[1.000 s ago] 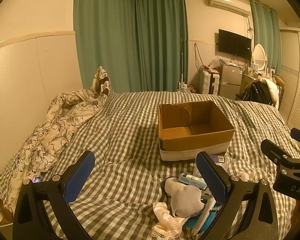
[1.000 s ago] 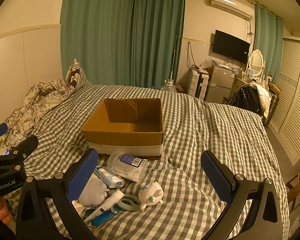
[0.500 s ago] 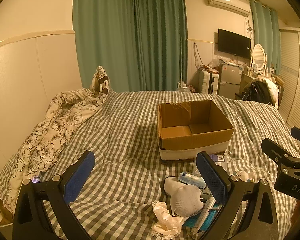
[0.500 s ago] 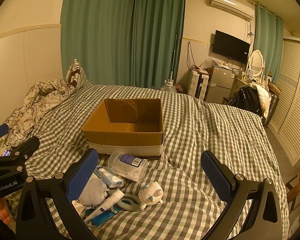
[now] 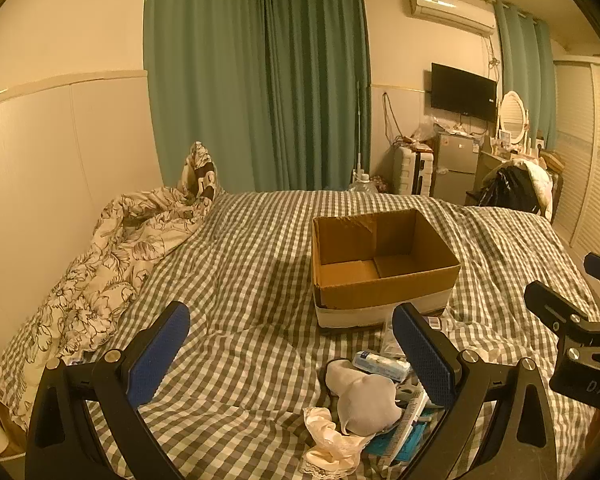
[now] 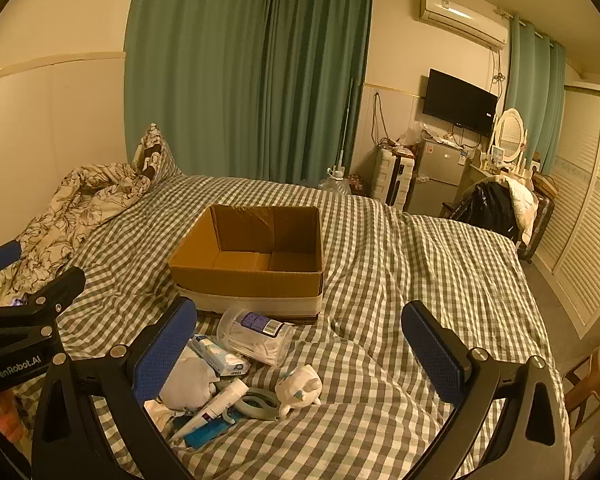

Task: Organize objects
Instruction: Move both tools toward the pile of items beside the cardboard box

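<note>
An open, empty cardboard box (image 5: 384, 264) (image 6: 252, 260) sits on the checked bed. In front of it lies a pile: a clear tub of cotton swabs (image 6: 256, 334), a tissue pack (image 6: 218, 354) (image 5: 380, 364), a grey-white sock (image 5: 366, 398) (image 6: 188, 380), a tube (image 6: 216, 402), a tape roll (image 6: 258, 400), a small white figurine (image 6: 300, 388) and a cream cloth (image 5: 332, 436). My left gripper (image 5: 290, 354) is open and empty, above the bed left of the pile. My right gripper (image 6: 300, 350) is open and empty above the pile.
A crumpled floral duvet (image 5: 100, 268) lies along the left wall. The checked bedcover (image 6: 420, 280) stretches to the right. Beyond the bed stand a small fridge (image 6: 440, 176), a chair with clothes (image 6: 496, 204) and louvred wardrobe doors (image 6: 588, 220).
</note>
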`<control>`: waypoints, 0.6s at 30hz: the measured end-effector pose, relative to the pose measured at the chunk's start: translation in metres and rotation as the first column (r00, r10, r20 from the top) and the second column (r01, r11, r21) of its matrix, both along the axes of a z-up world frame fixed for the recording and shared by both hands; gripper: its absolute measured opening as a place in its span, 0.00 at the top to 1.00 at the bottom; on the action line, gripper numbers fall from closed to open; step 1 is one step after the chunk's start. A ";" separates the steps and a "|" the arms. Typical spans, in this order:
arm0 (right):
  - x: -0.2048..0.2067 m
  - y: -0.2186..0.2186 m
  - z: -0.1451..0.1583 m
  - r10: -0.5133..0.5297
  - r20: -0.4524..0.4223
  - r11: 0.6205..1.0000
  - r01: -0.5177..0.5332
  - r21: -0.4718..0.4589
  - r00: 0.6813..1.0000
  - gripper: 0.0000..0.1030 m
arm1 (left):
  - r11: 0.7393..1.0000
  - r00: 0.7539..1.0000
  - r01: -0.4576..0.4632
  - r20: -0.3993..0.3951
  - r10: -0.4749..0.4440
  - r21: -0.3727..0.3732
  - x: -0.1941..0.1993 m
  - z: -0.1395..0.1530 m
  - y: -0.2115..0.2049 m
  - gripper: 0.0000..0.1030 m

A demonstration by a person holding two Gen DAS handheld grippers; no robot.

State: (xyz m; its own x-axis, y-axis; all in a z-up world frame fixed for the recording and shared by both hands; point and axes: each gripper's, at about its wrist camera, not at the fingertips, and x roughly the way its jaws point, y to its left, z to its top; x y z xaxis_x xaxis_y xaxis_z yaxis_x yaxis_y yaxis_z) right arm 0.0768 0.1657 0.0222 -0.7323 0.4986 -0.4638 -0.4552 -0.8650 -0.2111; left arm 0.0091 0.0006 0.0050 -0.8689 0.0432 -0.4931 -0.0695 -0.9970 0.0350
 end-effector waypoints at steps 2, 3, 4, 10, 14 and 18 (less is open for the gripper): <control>0.003 -0.002 0.002 -0.002 -0.001 1.000 0.002 0.005 1.000 0.00 | 1.000 1.000 0.008 0.000 -0.008 0.000 0.001 0.002 -0.001 0.00; 0.004 -0.003 0.003 -0.003 -0.001 1.000 0.003 0.007 1.000 0.00 | 1.000 1.000 0.012 0.001 -0.012 0.001 0.001 0.002 -0.001 0.00; 0.005 -0.004 0.004 -0.004 -0.001 1.000 0.004 0.009 1.000 0.00 | 1.000 1.000 0.015 0.003 -0.015 0.000 0.001 0.003 -0.001 0.00; 0.010 -0.007 0.001 -0.019 0.012 1.000 0.019 0.009 1.000 0.00 | 1.000 0.999 0.029 0.040 -0.029 0.002 0.001 -0.003 -0.008 0.00; 0.005 -0.008 -0.012 -0.015 0.057 1.000 0.015 -0.002 0.998 0.00 | 0.995 0.989 0.104 0.109 -0.105 0.010 -0.006 -0.024 -0.014 0.00; -0.005 -0.008 -0.031 0.000 0.112 1.000 0.003 -0.025 0.994 0.00 | 0.994 0.973 0.105 0.209 -0.101 -0.007 -0.013 -0.060 -0.016 0.00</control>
State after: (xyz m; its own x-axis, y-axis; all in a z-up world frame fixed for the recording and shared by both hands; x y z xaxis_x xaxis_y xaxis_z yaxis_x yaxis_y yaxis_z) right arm 0.0721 0.1572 -0.0093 -0.6743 0.4868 -0.5554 -0.4315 -0.8700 -0.2387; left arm -0.0044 -0.0155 -0.0548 -0.7386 0.1169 -0.6640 -0.1795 -0.9834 0.0264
